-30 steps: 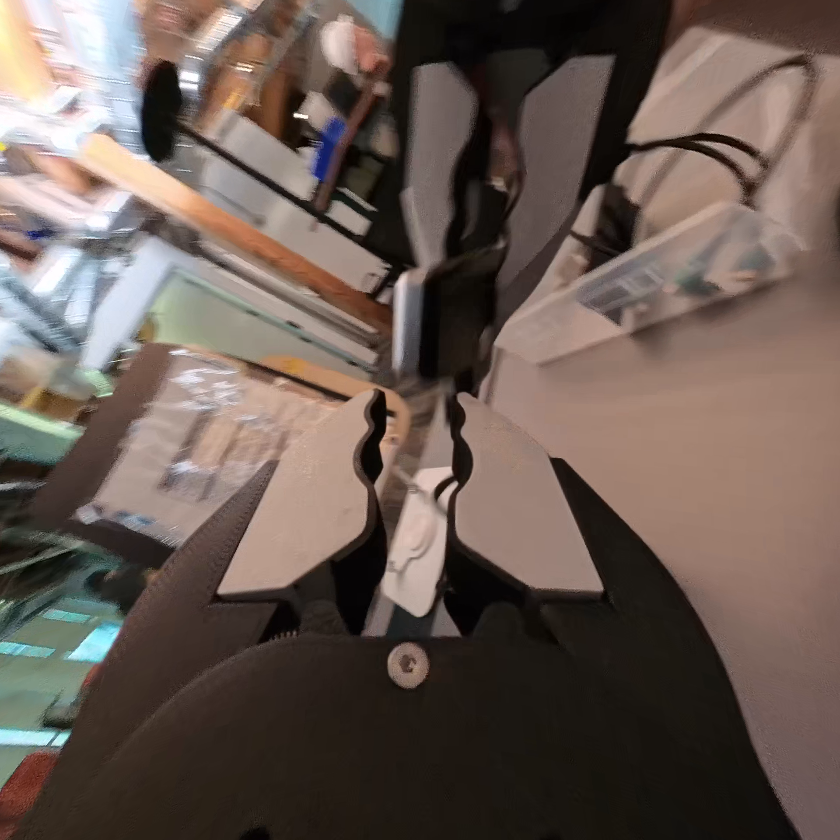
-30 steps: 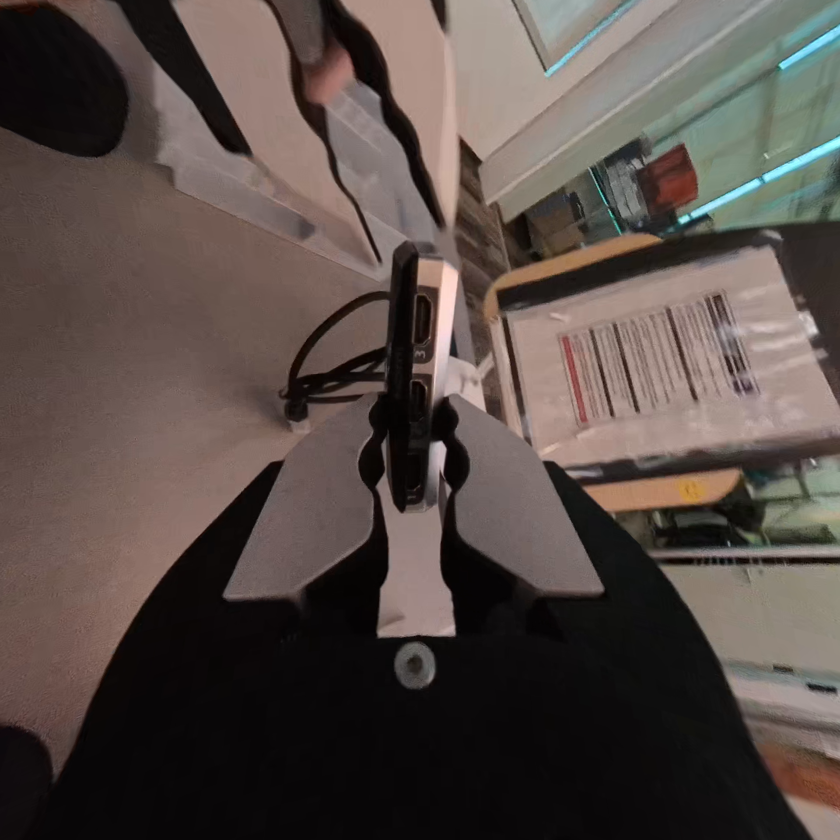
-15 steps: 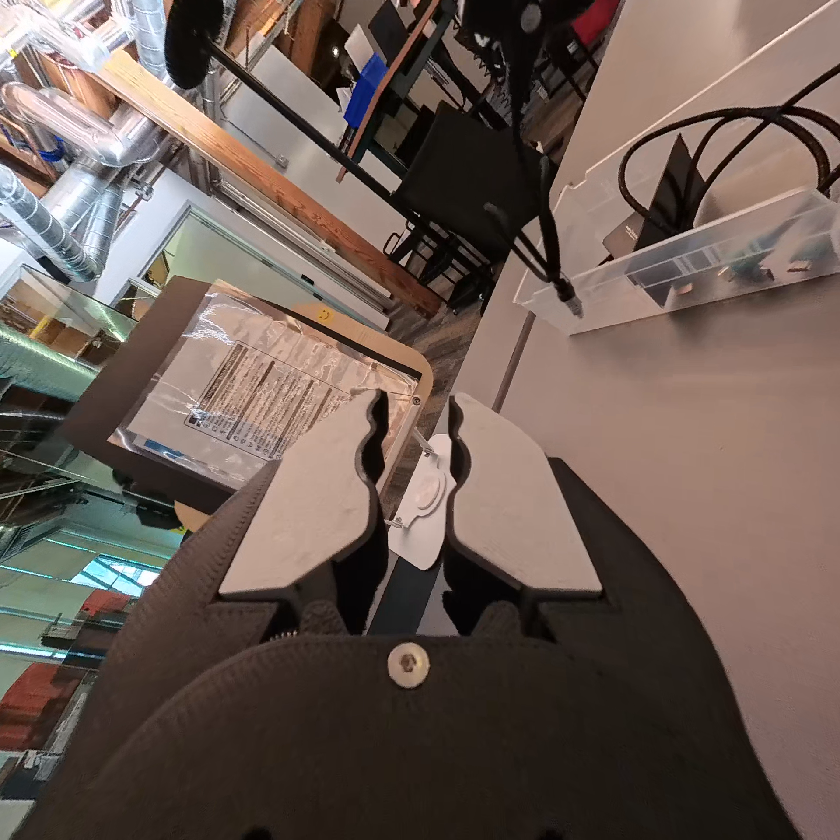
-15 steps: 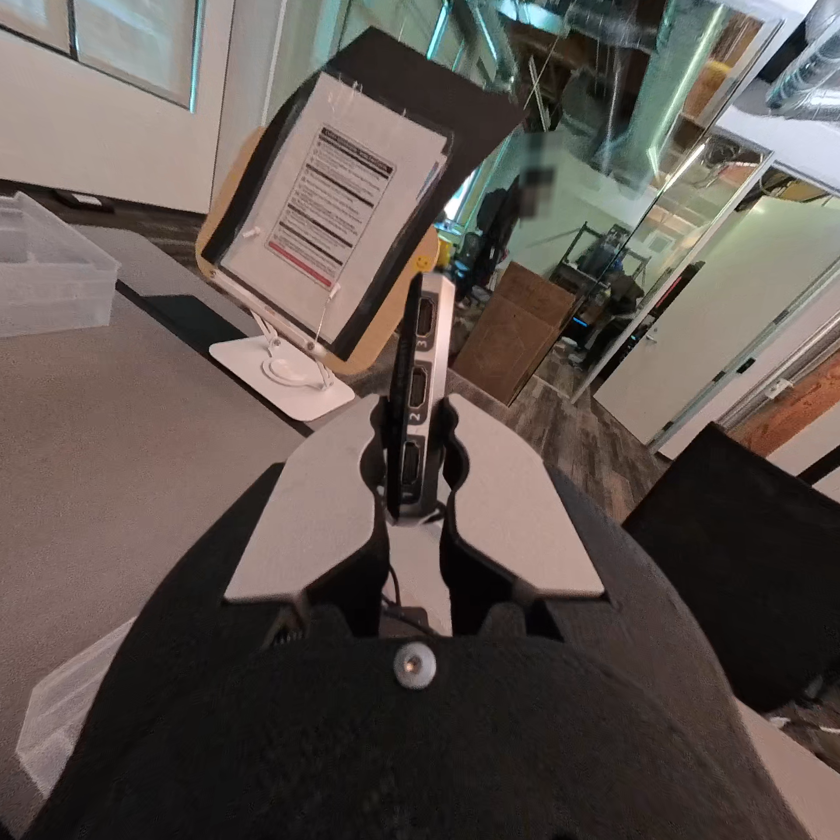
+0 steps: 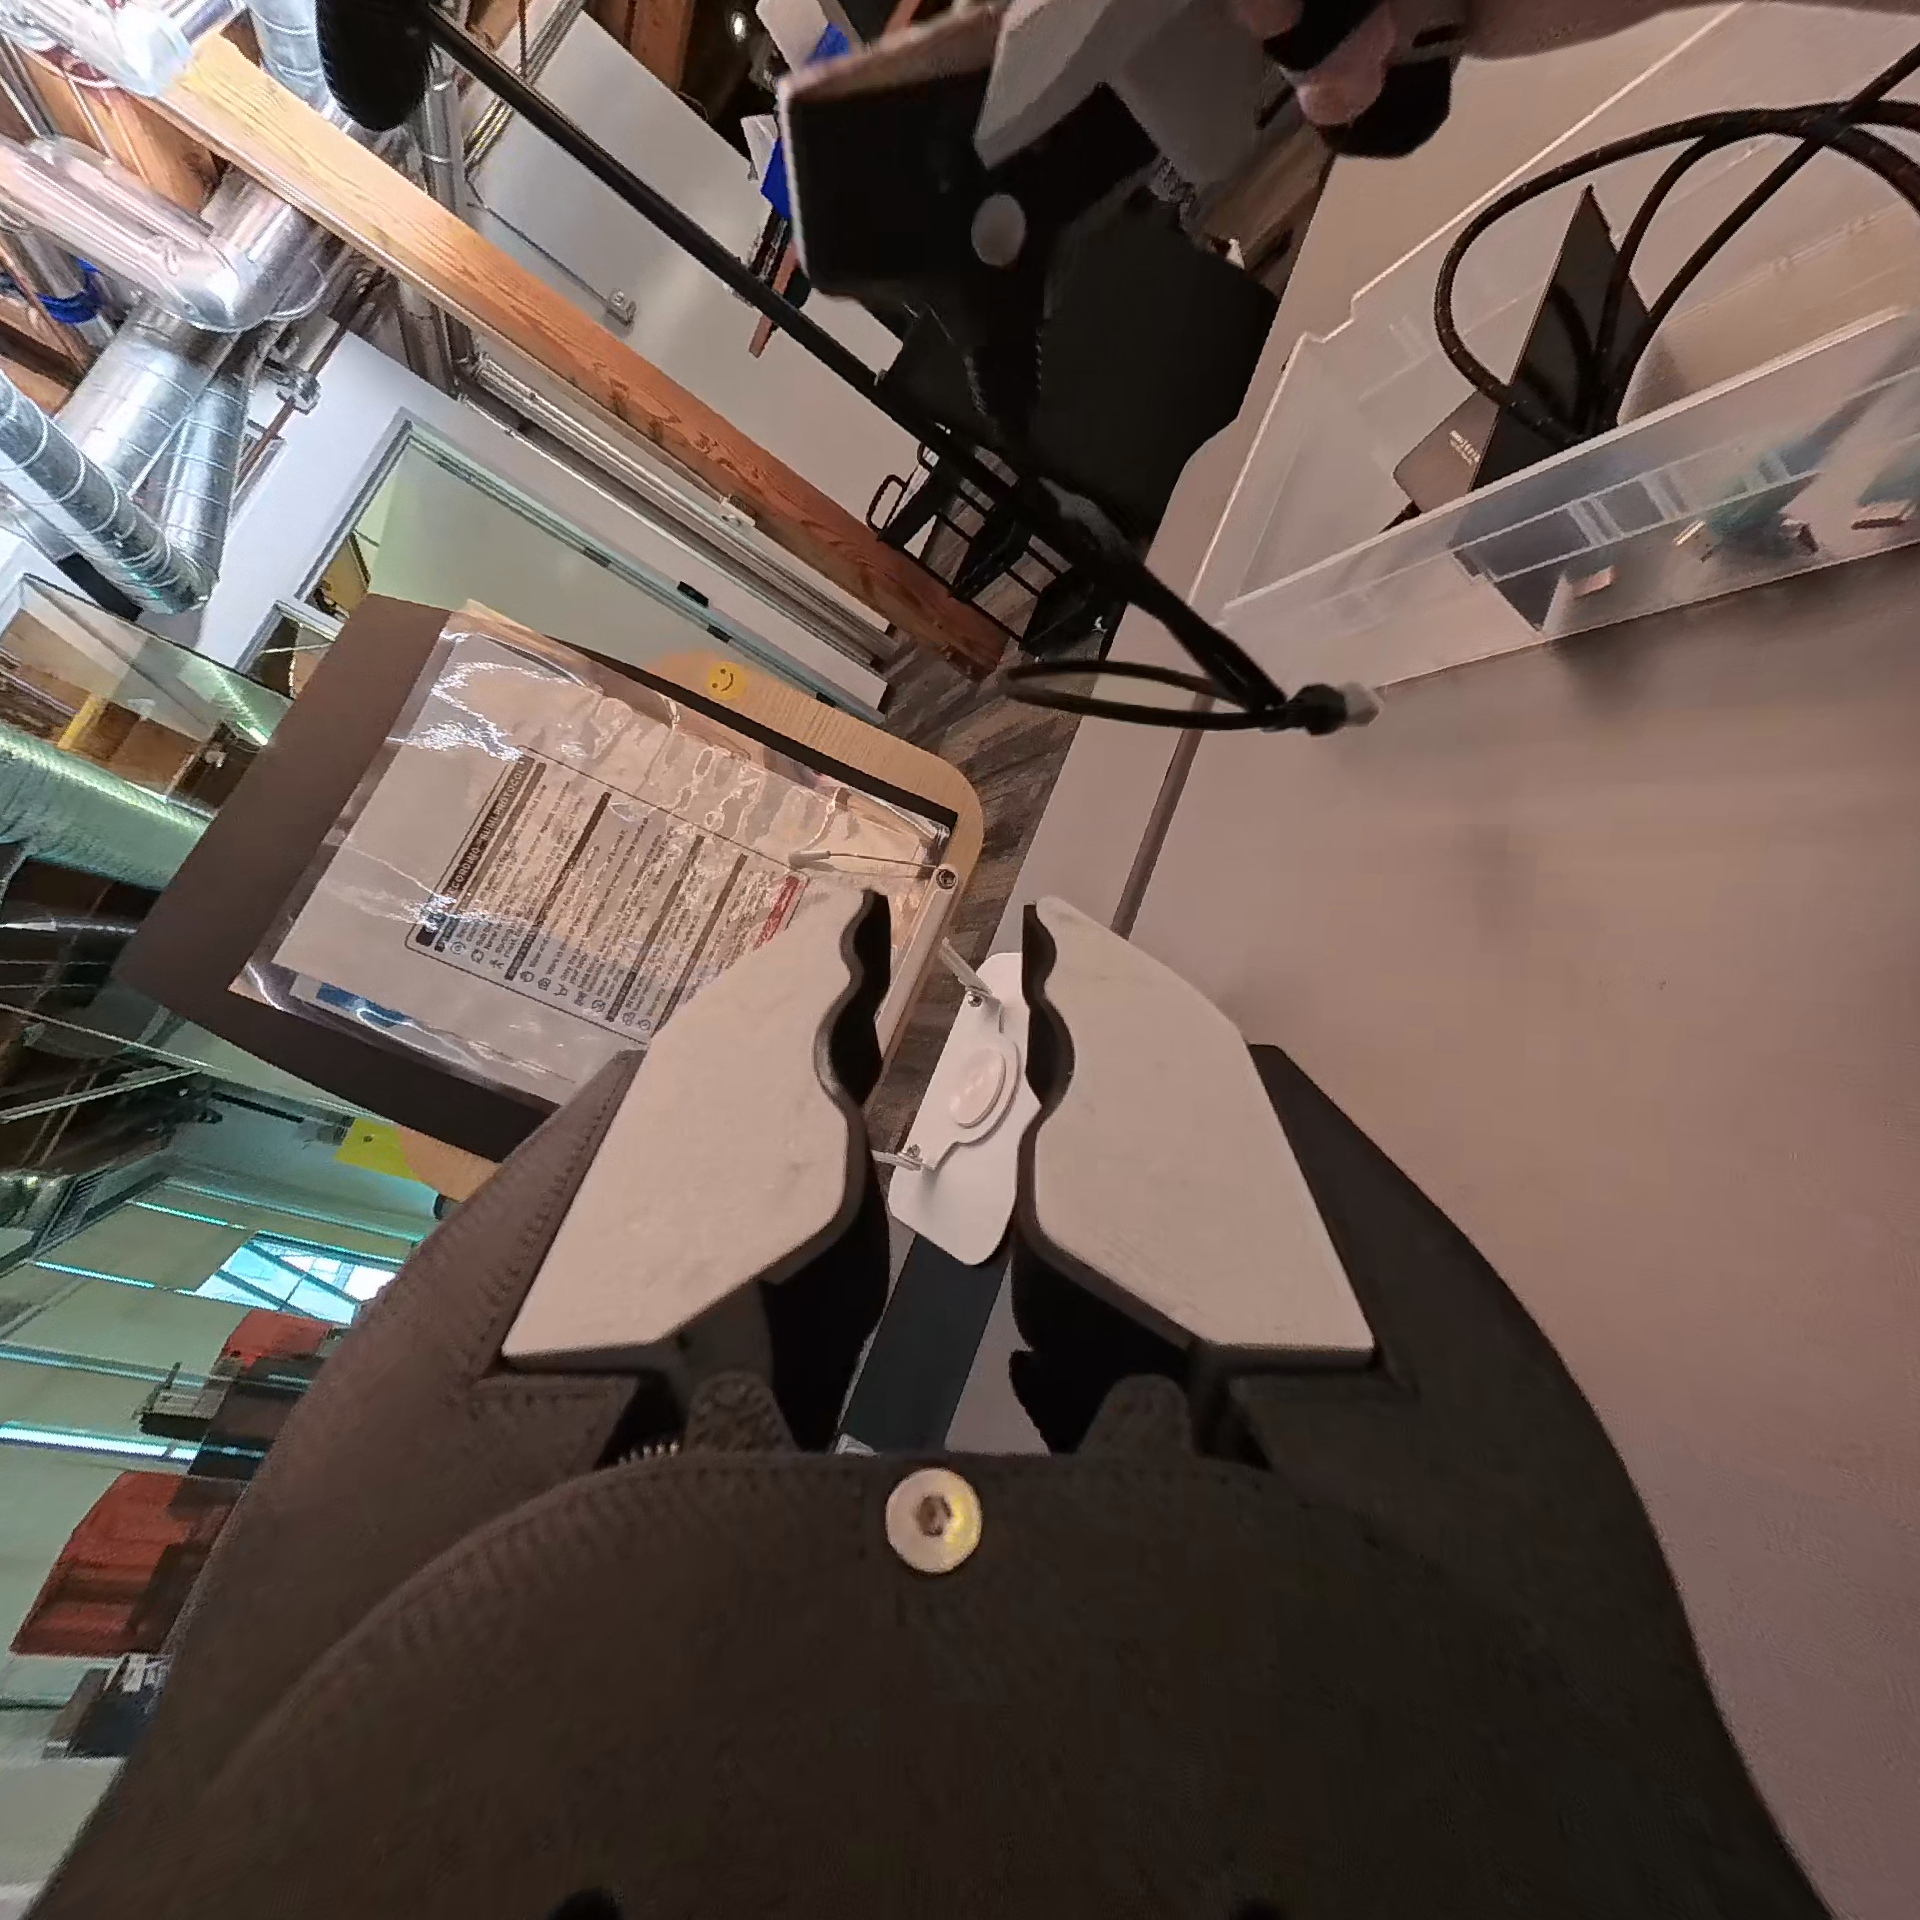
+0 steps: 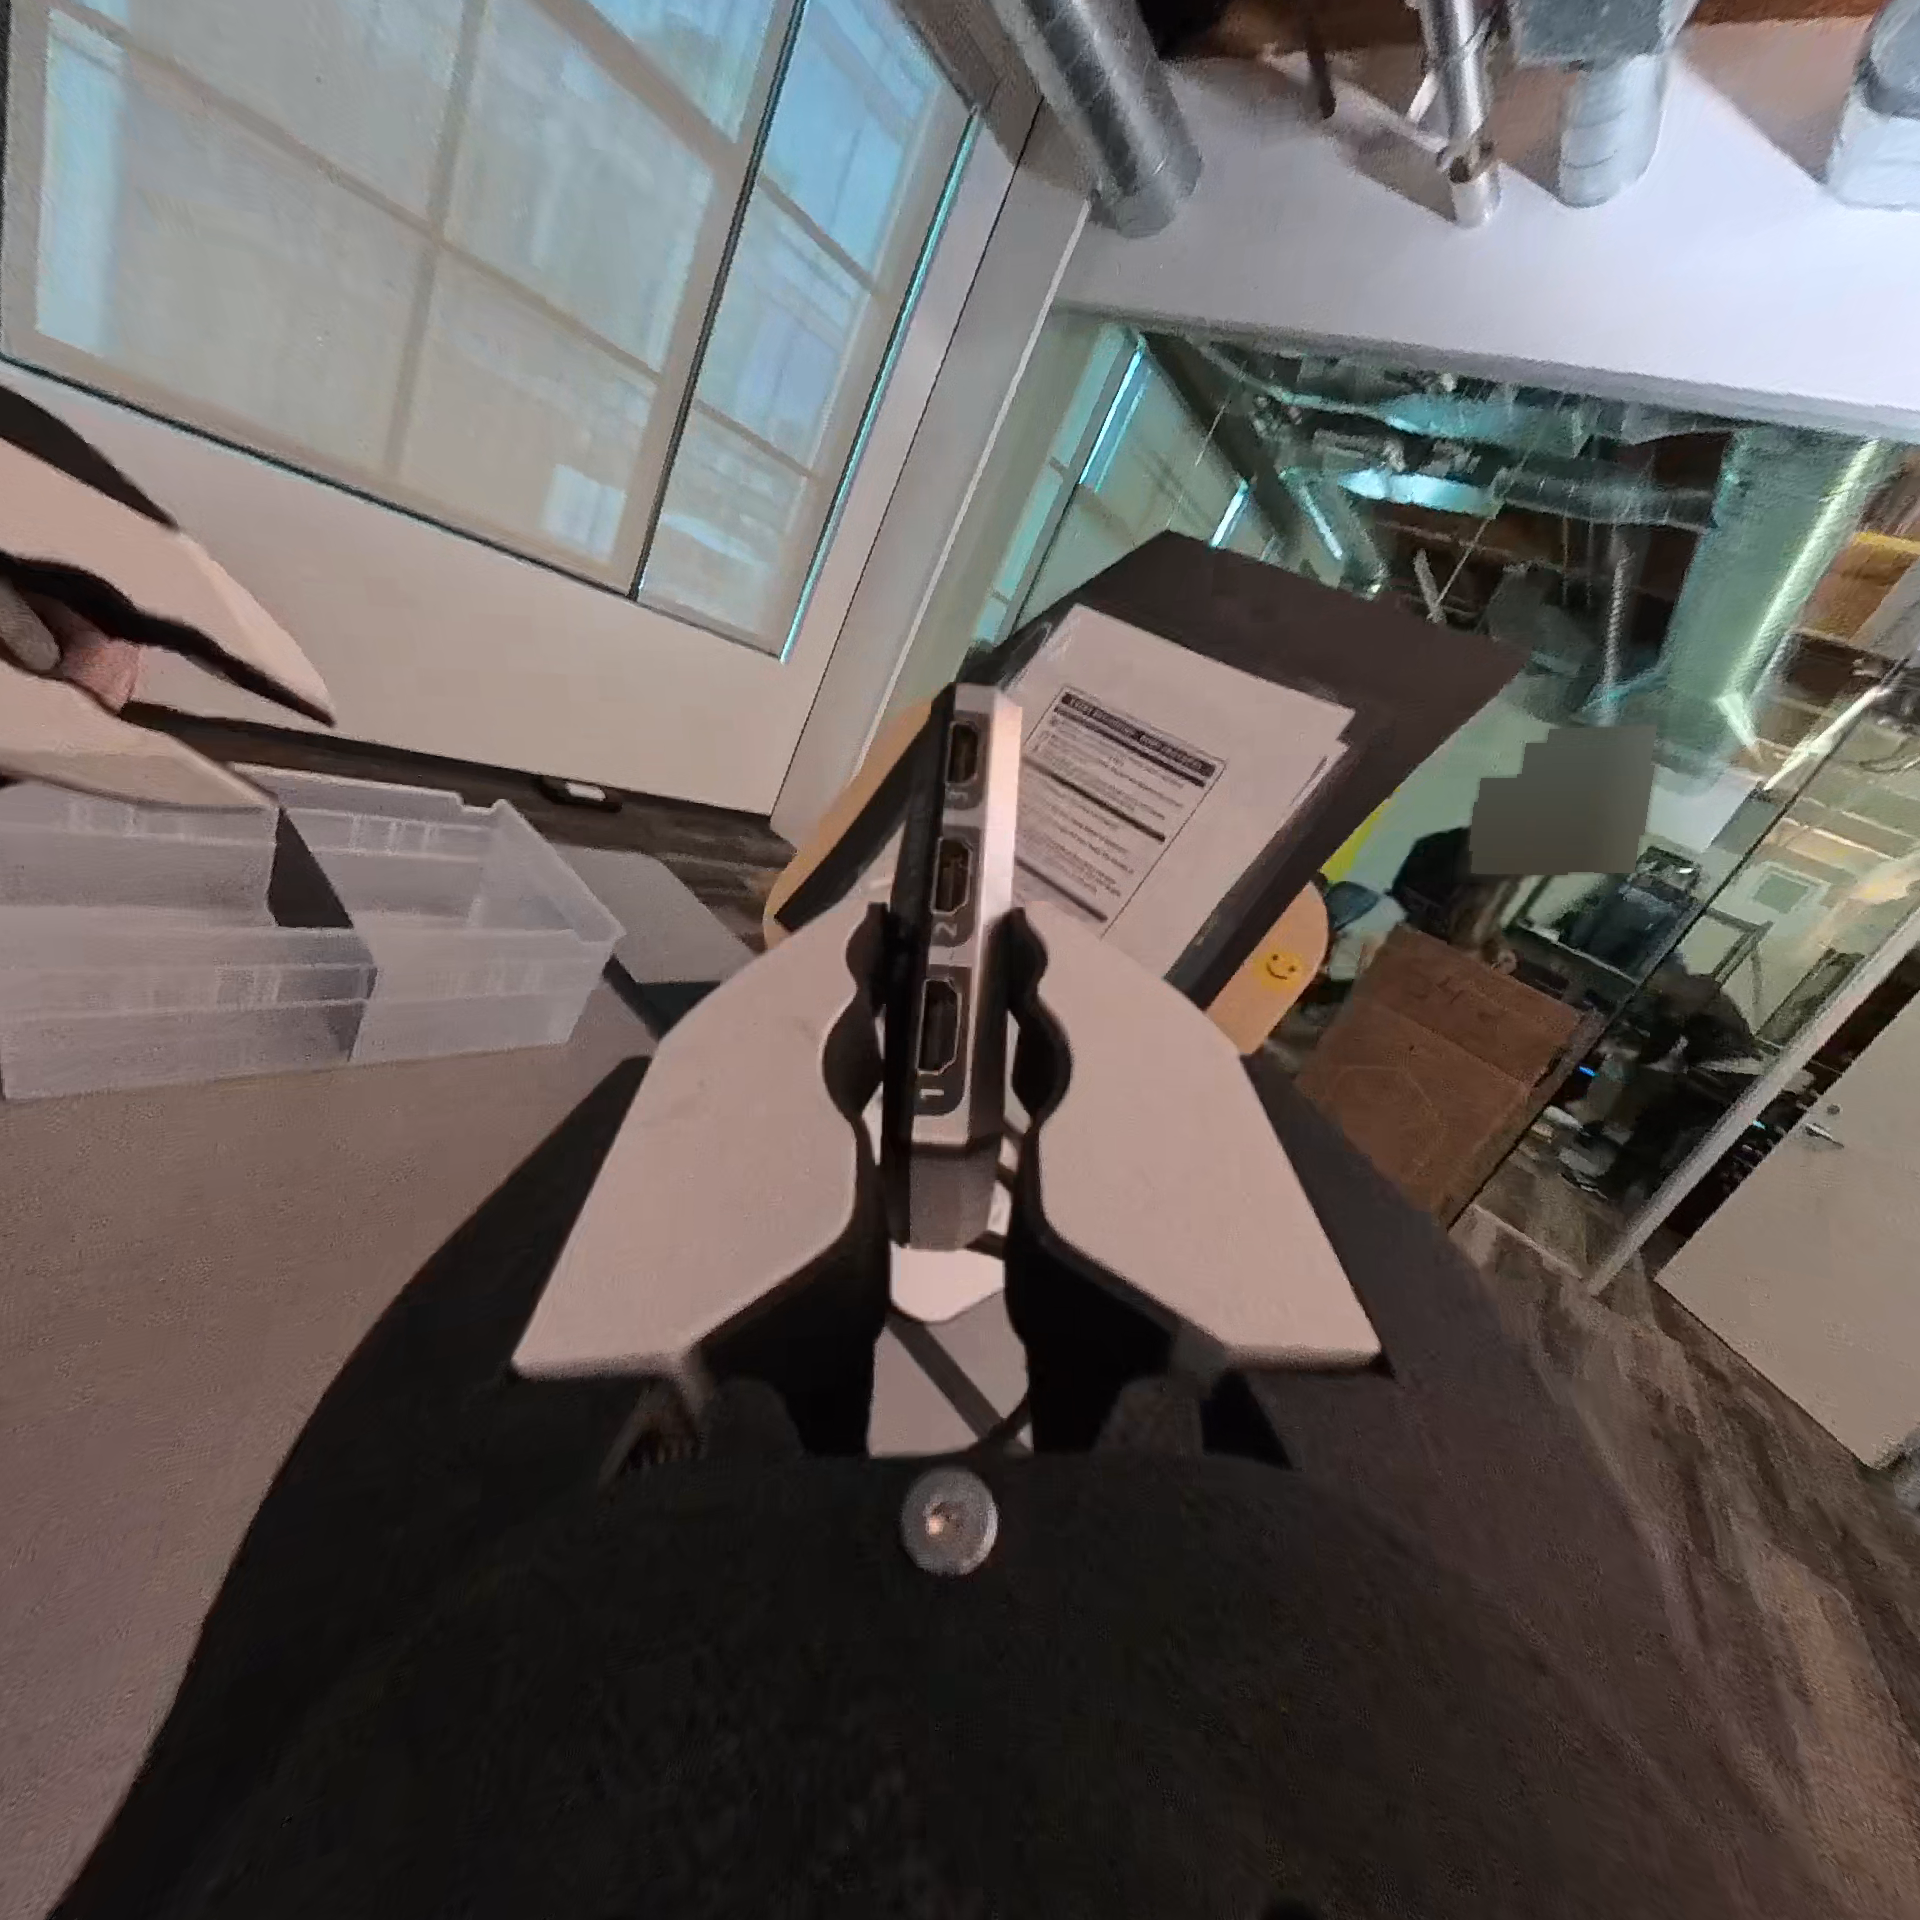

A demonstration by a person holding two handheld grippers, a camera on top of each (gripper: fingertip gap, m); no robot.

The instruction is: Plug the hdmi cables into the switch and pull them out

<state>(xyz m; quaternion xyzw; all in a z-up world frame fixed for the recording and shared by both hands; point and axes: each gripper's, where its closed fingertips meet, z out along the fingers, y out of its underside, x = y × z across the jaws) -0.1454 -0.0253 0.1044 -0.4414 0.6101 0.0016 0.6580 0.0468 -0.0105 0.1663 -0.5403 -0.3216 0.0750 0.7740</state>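
My right gripper (image 6: 945,925) is shut on the HDMI switch (image 6: 961,831), a slim silver box with a black face, held on edge above the table. Three ports in a row face the camera, all empty. In the left wrist view the switch (image 5: 894,177) hangs at the top in the right gripper, and a thin black cable runs down from it to a plug (image 5: 1340,712) just over the table. My left gripper (image 5: 951,935) is empty, its jaws a little apart. Thick black HDMI cables (image 5: 1538,187) lie coiled in a clear bin (image 5: 1507,561).
The grey table (image 5: 1558,1143) stretches to the right. A black board with a sheet in a plastic sleeve (image 5: 582,883) stands on a white base (image 5: 966,1143) at the table's edge. Clear plastic bins (image 6: 312,935) stand at the left in the right wrist view.
My right gripper has swung up with the switch, from facing the table to facing the room. It has come into the top of the left wrist view. The left gripper has stayed nearly still.
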